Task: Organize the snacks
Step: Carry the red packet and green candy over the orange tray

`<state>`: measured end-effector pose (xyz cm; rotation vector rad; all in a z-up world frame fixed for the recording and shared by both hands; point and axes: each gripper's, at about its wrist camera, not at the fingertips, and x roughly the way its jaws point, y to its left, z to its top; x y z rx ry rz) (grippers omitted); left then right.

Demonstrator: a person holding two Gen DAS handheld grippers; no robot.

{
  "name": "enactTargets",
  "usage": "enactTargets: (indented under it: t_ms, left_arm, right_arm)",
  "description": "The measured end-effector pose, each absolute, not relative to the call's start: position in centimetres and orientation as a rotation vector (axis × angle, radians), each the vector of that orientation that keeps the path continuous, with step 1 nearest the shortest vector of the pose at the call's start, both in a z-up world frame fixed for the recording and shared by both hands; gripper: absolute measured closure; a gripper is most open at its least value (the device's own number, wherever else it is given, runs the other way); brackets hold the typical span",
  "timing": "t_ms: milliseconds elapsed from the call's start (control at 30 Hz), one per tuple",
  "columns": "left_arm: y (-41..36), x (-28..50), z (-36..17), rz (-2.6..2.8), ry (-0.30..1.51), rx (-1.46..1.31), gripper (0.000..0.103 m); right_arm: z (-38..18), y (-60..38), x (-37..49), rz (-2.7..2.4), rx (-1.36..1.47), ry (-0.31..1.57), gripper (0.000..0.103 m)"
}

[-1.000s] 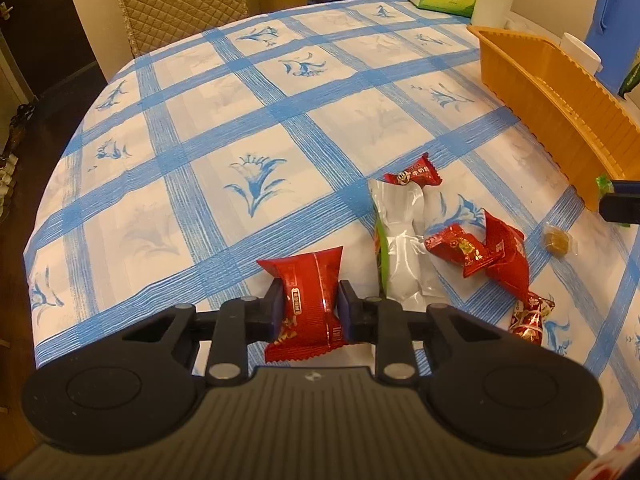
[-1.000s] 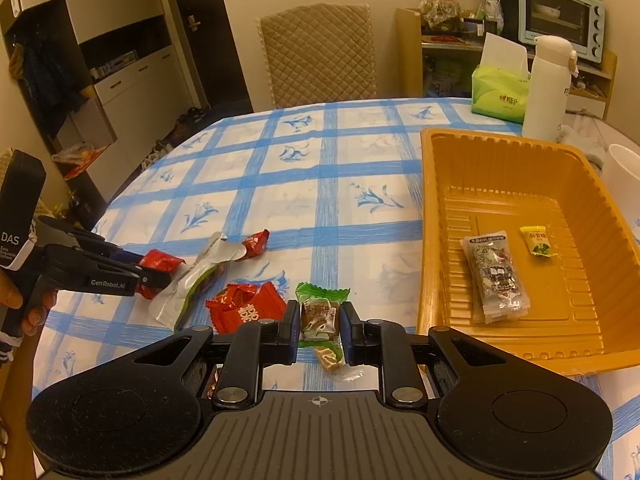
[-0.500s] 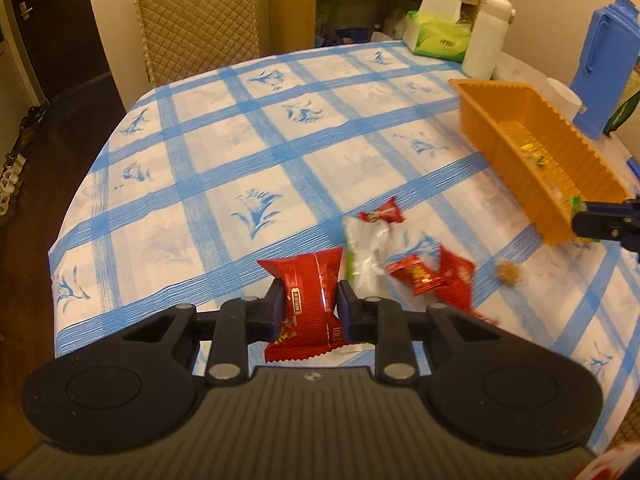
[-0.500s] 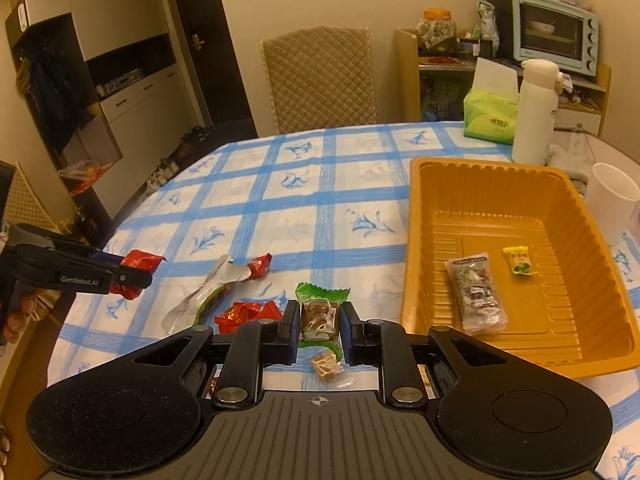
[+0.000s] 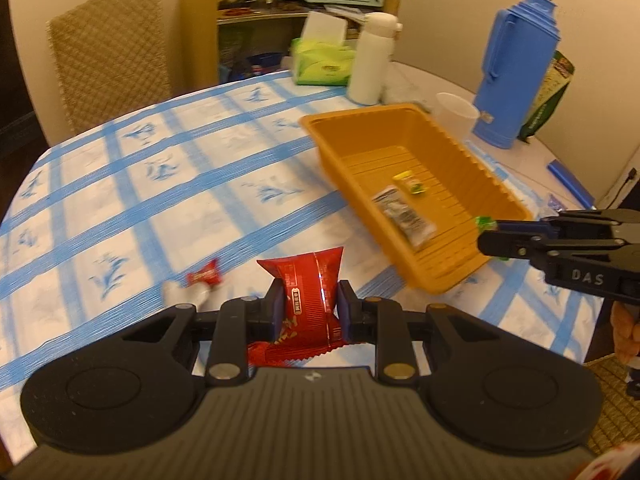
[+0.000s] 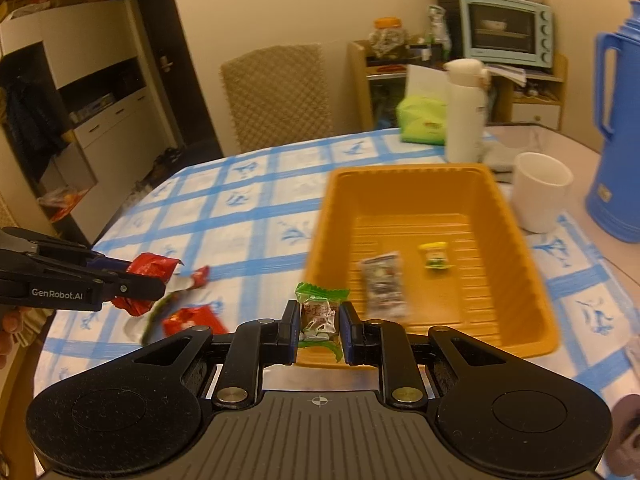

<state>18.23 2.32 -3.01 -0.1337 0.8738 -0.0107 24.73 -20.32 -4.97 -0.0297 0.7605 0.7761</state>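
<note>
My left gripper (image 5: 307, 300) is shut on a red snack packet (image 5: 308, 288) and holds it above the table, left of the orange tray (image 5: 320, 128). My right gripper (image 6: 320, 322) is shut on a green-wrapped candy (image 6: 318, 314), raised at the tray's near left corner (image 6: 316, 248). The tray holds a clear grey packet (image 6: 382, 284) and a small yellow candy (image 6: 434, 254). Red packets (image 6: 192, 318) and a white-green packet (image 6: 160, 308) lie on the cloth at left. The right gripper also shows in the left wrist view (image 5: 486, 240), and the left gripper in the right wrist view (image 6: 160, 284).
A blue thermos (image 6: 618, 128), a white mug (image 6: 540, 196), a white bottle (image 6: 464, 112) and a green tissue pack (image 6: 422, 122) stand behind the tray. A chair (image 6: 276, 96) is at the far table edge. The blue-checked cloth (image 5: 160, 184) covers the table.
Both grippers have risen and swung right toward the orange tray, each still holding its snack. The loose packets on the cloth have dropped behind to the left.
</note>
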Motion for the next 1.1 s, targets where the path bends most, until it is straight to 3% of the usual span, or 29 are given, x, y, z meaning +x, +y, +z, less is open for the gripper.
enactTargets:
  t_ms: [567, 1100]
  left_arm:
    - [-8.0, 26.9, -4.2, -0.122, 0.901, -0.11, 0.079]
    - [-11.0, 32.4, -6.4, -0.098, 0.945, -0.135, 0.079]
  right_arm:
    - [-6.3, -27.2, 30.8, 0.717, -0.034, 0.786, 0.082]
    - [-8.3, -28.1, 35.0, 0.736, -0.035, 0.836, 0.082]
